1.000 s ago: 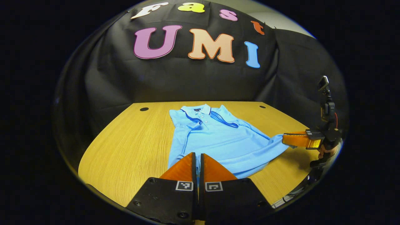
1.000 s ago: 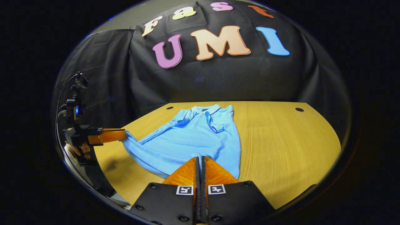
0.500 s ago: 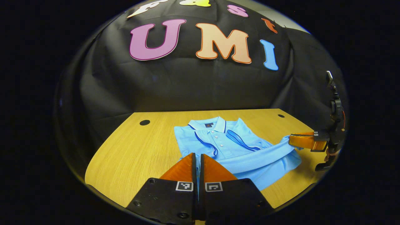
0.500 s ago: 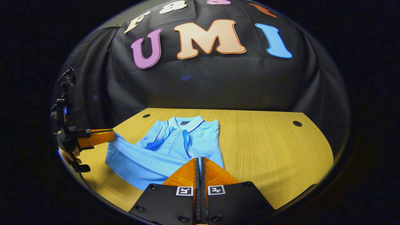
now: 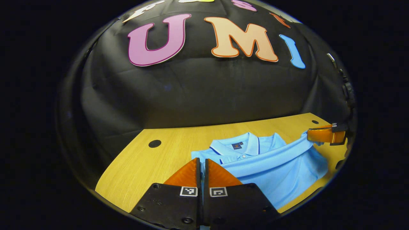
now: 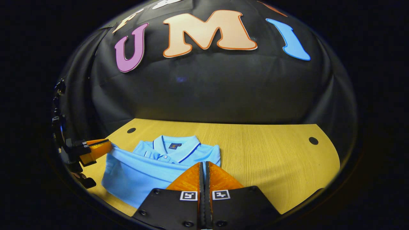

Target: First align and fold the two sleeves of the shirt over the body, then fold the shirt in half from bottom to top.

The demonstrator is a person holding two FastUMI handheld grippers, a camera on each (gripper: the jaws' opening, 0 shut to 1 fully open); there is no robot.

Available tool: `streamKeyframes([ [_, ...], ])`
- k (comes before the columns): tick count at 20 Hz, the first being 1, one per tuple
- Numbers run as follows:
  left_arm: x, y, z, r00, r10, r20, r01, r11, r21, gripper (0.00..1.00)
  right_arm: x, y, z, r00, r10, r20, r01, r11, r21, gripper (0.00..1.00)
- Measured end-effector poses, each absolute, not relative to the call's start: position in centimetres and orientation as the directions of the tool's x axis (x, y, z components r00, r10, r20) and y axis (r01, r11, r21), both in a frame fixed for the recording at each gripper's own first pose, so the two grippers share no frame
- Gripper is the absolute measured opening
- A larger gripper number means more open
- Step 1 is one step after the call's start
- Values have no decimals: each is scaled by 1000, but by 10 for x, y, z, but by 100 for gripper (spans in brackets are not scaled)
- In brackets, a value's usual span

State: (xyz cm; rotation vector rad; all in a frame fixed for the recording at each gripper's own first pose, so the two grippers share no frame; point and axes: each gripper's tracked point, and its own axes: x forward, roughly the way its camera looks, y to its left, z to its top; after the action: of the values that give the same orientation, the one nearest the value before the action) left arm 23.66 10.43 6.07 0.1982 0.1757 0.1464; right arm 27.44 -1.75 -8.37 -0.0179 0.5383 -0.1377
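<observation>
A light blue polo shirt lies on the wooden table, collar toward the booth wall. Its lower half is lifted and drawn over the body, up to just below the collar. My left gripper is shut on one corner of the bottom hem. In the right gripper view, my right gripper is shut on the other hem corner of the shirt, with the collar just beyond the raised edge. Each gripper also appears in the other's view, at the far ends of the stretched hem: right gripper, left gripper.
The table has small round holes near its back corners. Bare wood runs to the right of the shirt in the right gripper view. The black cloth wall stands close behind the table's far edge.
Both grippers have carried the bottom hem forward toward the collar. The raised lower half now covers the folded sleeves and most of the body; the wall looms nearer.
</observation>
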Motion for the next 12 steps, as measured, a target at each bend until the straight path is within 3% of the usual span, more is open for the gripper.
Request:
streamKeyframes([
  [7, 290, 119, 51, 969, 212, -127, -163, 935, 315, 0, 319, -29, -121, 847, -138, -513, 135, 990, -44, 3],
  [10, 297, 118, 41, 966, 221, -138, -166, 930, 328, 0, 324, -31, -129, 850, -138, -507, 128, 990, -56, 11],
  [11, 298, 116, 38, 964, 217, -154, -157, 932, 326, 5, 323, -28, -133, 847, -123, -518, 122, 992, -36, 14],
  [12, 294, 111, 33, 962, 205, -181, -140, 937, 319, 8, 318, -23, -133, 841, -106, -530, 113, 993, -20, 22],
])
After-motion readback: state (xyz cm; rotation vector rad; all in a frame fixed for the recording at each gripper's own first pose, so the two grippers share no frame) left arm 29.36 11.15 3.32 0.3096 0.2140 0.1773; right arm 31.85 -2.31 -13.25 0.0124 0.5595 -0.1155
